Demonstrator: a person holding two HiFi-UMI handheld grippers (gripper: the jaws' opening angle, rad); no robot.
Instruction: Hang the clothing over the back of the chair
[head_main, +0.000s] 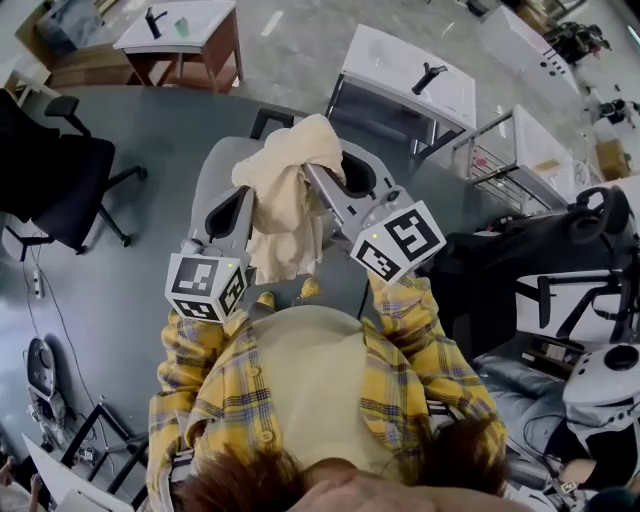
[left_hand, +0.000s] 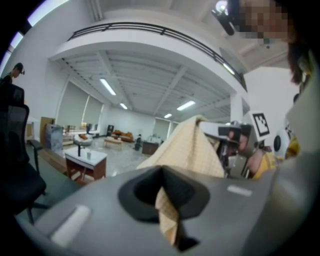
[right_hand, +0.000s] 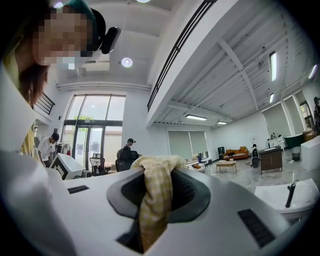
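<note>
Grey floor (head_main: 160, 130), white tables (head_main: 395, 60), black office chair (head_main: 60, 190); left claw (left_hand: 171, 227) and right claw (right_hand: 146, 227) each pinch the cream cloth (head_main: 285, 200).

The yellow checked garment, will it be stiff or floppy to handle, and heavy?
Probably floppy: the garment sags in folds between the left hand-held gripper and the right hand-held gripper. Likely light, since a small pinch in each carries it. It might slip if tugged, as little cloth sits between the jaws.
</note>
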